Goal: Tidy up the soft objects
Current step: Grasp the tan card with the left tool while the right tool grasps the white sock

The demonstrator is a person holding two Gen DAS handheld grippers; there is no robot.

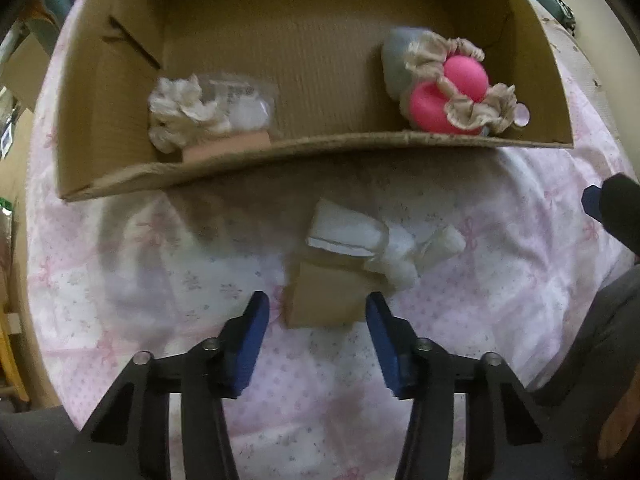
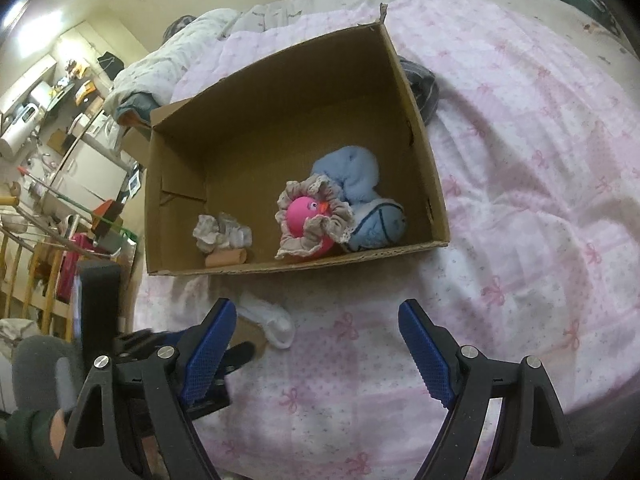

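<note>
While both grippers hover spread wide and empty-handed over the pink bedspread, the left gripper flanks a brown card beside white socks; the right gripper faces the cardboard box, whose near edge holds a pink toy.

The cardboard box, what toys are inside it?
A pink toy wrapped in a frilly scrunchie, blue soft things, and white frilly cloth. Anything underneath stays hidden.

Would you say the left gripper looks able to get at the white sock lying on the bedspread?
Probably yes: the left gripper is open, and the white sock lies uncovered just ahead, outside the cardboard box.
</note>
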